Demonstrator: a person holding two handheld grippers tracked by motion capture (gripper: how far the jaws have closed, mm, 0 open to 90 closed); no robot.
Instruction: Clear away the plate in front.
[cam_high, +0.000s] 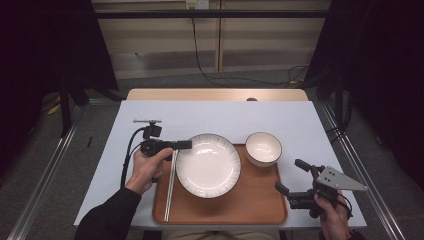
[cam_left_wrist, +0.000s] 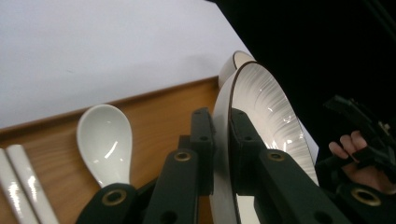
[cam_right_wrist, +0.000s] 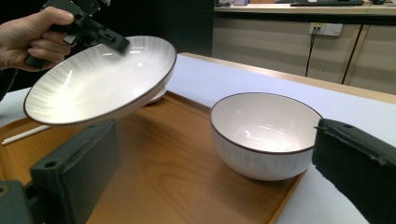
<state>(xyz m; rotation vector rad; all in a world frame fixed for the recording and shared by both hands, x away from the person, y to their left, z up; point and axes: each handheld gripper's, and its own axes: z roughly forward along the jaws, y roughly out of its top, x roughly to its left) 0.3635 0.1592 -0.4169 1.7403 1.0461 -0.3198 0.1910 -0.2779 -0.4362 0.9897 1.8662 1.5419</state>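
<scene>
The white plate (cam_high: 208, 165) is pinched by its rim in the left gripper (cam_high: 186, 145), jaws nearly closed on the edge, and is seen tilted clear of the wooden tray (cam_high: 250, 210) at centre frame in the high view. In the left gripper view a ceramic spoon (cam_left_wrist: 103, 142) and a pair of white chopsticks (cam_left_wrist: 21, 184) are revealed on the tray at lower left. The small bowl (cam_high: 263, 148) sits untouched at the tray's upper right corner. The right gripper (cam_high: 292, 176) is held wide open and empty at lower right. The lift looks done; where the plate goes is judged still undecided. No readable writing or brand is made out.
</scene>
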